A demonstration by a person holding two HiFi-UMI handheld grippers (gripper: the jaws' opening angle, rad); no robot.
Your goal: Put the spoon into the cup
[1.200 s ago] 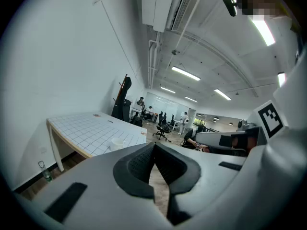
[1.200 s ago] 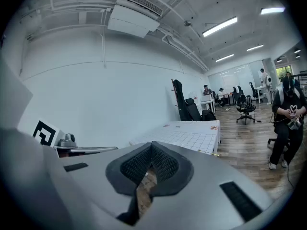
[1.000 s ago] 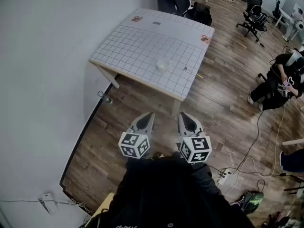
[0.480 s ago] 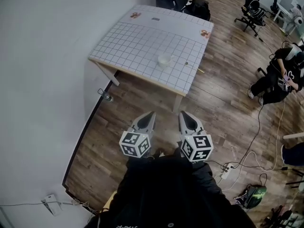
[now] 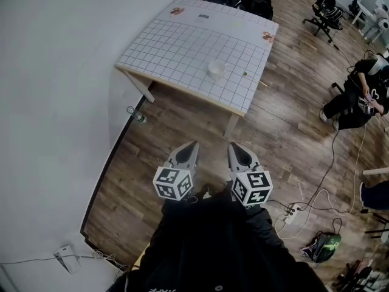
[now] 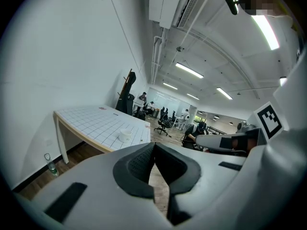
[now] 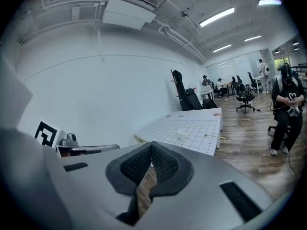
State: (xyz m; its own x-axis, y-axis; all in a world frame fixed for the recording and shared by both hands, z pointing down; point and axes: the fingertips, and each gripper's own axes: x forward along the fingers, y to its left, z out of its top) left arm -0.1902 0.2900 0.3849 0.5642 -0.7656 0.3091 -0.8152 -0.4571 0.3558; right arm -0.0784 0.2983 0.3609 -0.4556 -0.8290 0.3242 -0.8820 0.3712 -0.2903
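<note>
Table [image 5: 176,47] shifted upward, cup [image 5: 216,69] near front edge

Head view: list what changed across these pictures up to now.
Only the framing shifted: the table and the cup on it sit slightly higher and further right in the head view. Nothing was taken hold of or let go. The left gripper and right gripper stay side by side in front of the person, jaws together and empty, short of the table.
</note>
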